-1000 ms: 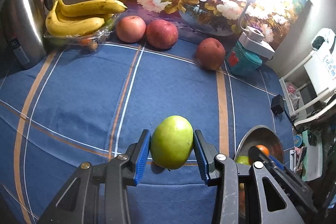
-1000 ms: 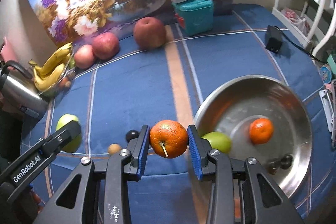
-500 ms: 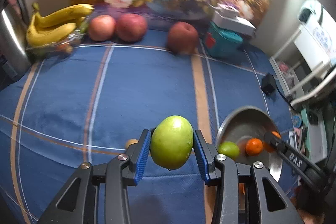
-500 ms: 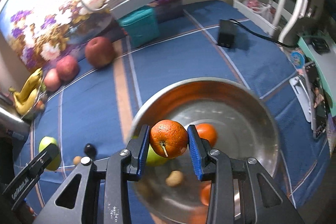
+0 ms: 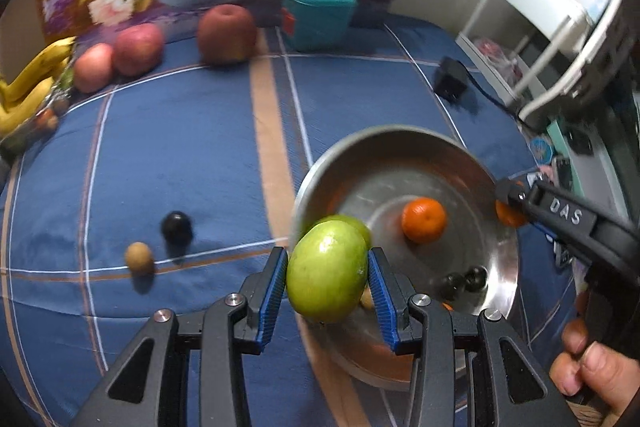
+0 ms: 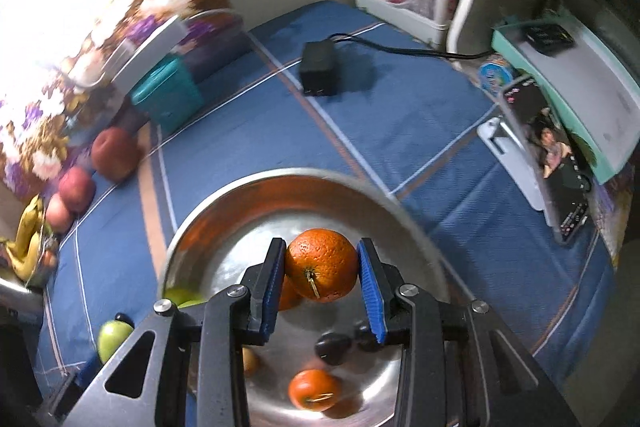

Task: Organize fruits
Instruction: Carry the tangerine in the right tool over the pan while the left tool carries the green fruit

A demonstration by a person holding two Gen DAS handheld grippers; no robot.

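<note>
While the left gripper [image 5: 328, 281] clamps a green fruit [image 5: 327, 270] at the near rim of the metal bowl [image 5: 400, 143], lower centre of its view, the right gripper [image 6: 322, 285] grips an orange [image 6: 322, 264] over the bowl's interior. A hand [image 5: 586, 367] at lower right holds the right gripper's handle.

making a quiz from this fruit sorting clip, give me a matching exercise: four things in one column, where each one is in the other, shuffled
Things
1. green apple
2. orange
3. black plum
4. bananas

Places
A. far left edge of the table
B. between the right gripper's fingers, over the bowl
C. loose on the blue cloth
D. between the left gripper's fingers

Pairs: 1-D, 2-B, 3-C, 4-A
</note>
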